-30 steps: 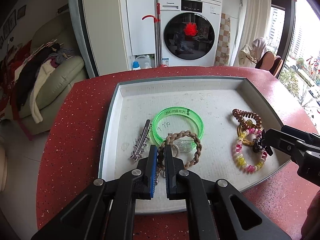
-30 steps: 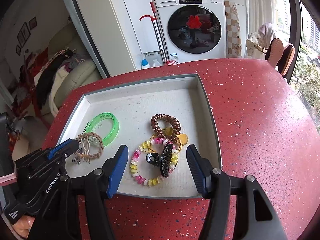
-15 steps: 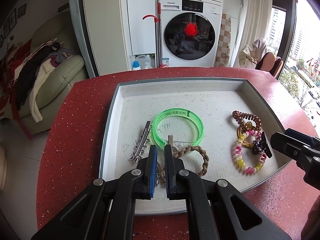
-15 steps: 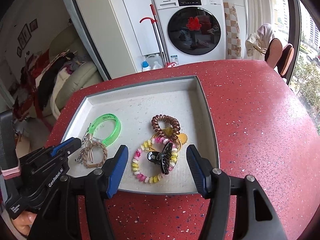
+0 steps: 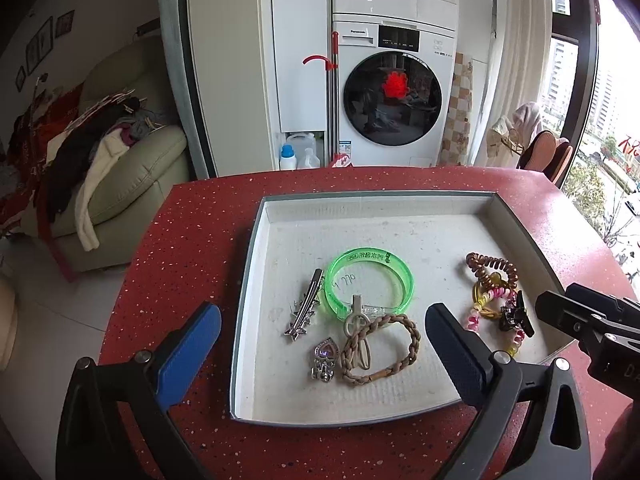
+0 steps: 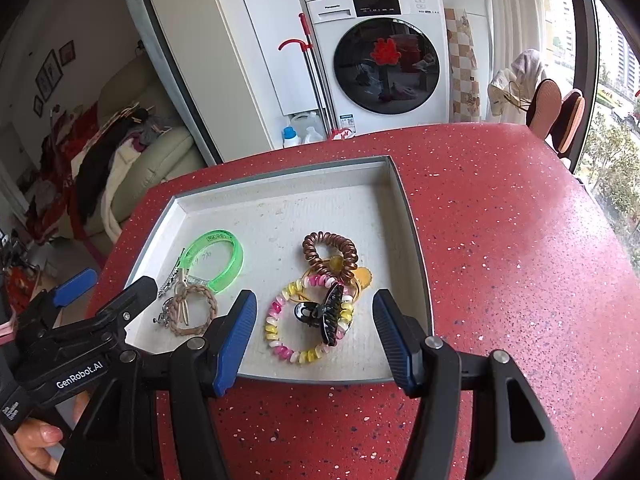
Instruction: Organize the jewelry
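Observation:
A white tray (image 5: 280, 216) on the red table holds the jewelry. A green bangle (image 5: 368, 282), a silver hair clip (image 5: 304, 312), a purple heart pendant (image 5: 323, 358) and a braided brown bracelet (image 5: 380, 348) lie at its left. A brown spiral hair tie (image 6: 330, 250), a pink-yellow spiral tie (image 6: 304, 326) and a black claw clip (image 6: 324, 314) lie at its right. My left gripper (image 5: 320, 356) is open and empty above the pendant and bracelet. My right gripper (image 6: 316, 338) is open and empty, its jaws either side of the claw clip.
The red speckled table (image 6: 520, 260) extends to the right of the tray. A washing machine (image 5: 394, 100) and a sofa with clothes (image 5: 120, 168) stand beyond the table. The left gripper's body (image 6: 80, 332) shows at the lower left of the right wrist view.
My left gripper has opened, let go of the braided bracelet and pulled back. The bracelet and pendant now lie on the tray. My right gripper stayed open and drew back a little.

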A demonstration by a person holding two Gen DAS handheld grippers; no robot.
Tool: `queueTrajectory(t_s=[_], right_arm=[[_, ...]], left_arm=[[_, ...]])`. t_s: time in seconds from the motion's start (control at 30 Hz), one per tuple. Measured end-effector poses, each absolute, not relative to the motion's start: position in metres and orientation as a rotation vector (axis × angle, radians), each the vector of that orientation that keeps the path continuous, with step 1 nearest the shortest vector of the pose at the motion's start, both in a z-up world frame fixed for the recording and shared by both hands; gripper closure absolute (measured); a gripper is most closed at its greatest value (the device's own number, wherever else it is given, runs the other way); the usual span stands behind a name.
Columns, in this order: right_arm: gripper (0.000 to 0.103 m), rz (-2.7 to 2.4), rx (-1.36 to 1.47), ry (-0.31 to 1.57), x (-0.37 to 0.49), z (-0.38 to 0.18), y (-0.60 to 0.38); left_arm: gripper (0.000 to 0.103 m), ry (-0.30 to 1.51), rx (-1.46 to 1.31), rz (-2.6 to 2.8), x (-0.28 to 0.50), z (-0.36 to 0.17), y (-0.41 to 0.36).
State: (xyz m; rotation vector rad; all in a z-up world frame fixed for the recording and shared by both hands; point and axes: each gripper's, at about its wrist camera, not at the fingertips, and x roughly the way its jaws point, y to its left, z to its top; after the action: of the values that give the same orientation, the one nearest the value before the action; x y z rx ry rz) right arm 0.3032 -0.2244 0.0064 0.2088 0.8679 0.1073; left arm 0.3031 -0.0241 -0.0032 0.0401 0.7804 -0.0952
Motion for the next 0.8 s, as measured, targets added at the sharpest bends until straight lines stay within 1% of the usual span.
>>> queueTrajectory(t_s=[0.13, 0.2, 0.37, 0.43, 0.47, 0.63, 0.67, 0.8], right_arm=[[0.037, 0.102, 0.199, 0.868, 0.297, 0.007, -0.224], [0.024, 0.092, 0.183, 0.858, 0.293, 0.009, -0.222], [0.023, 0.067, 0.141, 0.817, 0.276, 0.013, -0.218], [0.019, 0.053, 0.129, 0.799, 0.269, 0.015, -0.216], [0.011, 0.047, 0.125, 0.788, 0.265, 0.016, -0.215], [0.010, 0.033, 0.123, 0.704, 0.242, 0.023, -0.215], [0.000, 0.024, 0.121, 0.709, 0.240, 0.024, -0.215], [0.000, 0.015, 0.116, 0.700, 0.228, 0.028, -0.213]], left_arm=[[0.000, 0.789, 0.038, -0.085, 0.297, -0.004, -0.022], [0.000, 0.791, 0.039, -0.077, 0.293, -0.004, -0.020], [0.000, 0.798, 0.036, -0.051, 0.282, -0.004, -0.016], [0.000, 0.798, 0.029, -0.043, 0.276, -0.004, -0.014], [0.000, 0.796, 0.027, -0.040, 0.272, -0.004, -0.014], [0.000, 0.760, 0.043, -0.024, 0.249, 0.001, -0.011], [0.000, 0.754, 0.043, -0.021, 0.245, 0.003, -0.011], [0.000, 0.731, 0.039, -0.005, 0.228, 0.007, -0.008]])
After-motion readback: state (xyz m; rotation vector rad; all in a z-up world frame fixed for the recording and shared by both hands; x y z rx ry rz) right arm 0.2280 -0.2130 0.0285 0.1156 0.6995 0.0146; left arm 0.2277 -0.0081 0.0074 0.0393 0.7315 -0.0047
